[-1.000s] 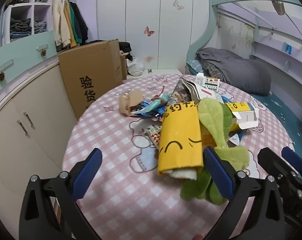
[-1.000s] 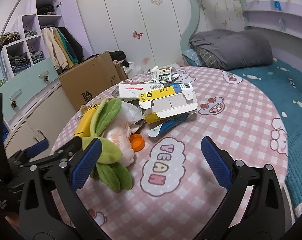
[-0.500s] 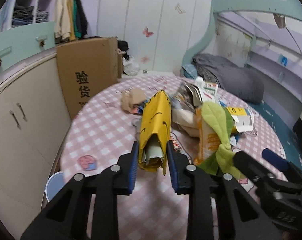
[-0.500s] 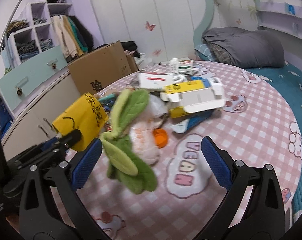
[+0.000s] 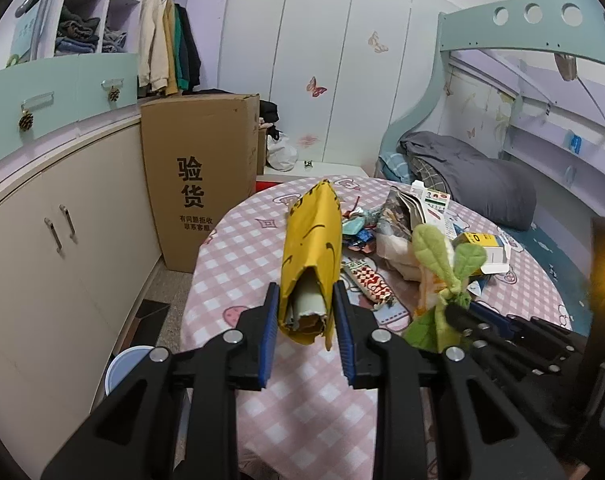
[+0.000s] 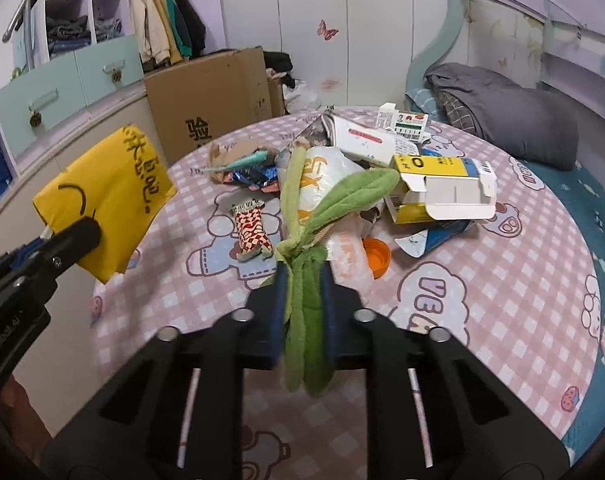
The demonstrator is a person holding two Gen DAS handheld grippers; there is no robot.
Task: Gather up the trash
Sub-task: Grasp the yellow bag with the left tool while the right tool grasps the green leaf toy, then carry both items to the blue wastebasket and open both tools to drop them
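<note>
My left gripper (image 5: 306,312) is shut on a yellow paper bag (image 5: 312,248) with a smile print, lifted above the pink checked bed cover (image 5: 230,276). The bag also shows in the right wrist view (image 6: 106,200) at the left. My right gripper (image 6: 302,300) is shut on the green leafy handle (image 6: 306,308) of a white and orange plastic bag (image 6: 326,176), also seen in the left wrist view (image 5: 442,264). More trash lies beyond: a yellow and white carton (image 6: 442,188), an orange cap (image 6: 376,256), a red checked wrapper (image 6: 252,228).
A large cardboard box (image 5: 198,176) stands left of the bed by the beige cabinets (image 5: 54,248). A round blue-rimmed bin (image 5: 126,368) sits on the floor below my left gripper. A grey pillow (image 6: 514,116) lies at the back right.
My left gripper closed on the yellow bag and lifted it. My right gripper went from open to shut on the green handle of the plastic bag.
</note>
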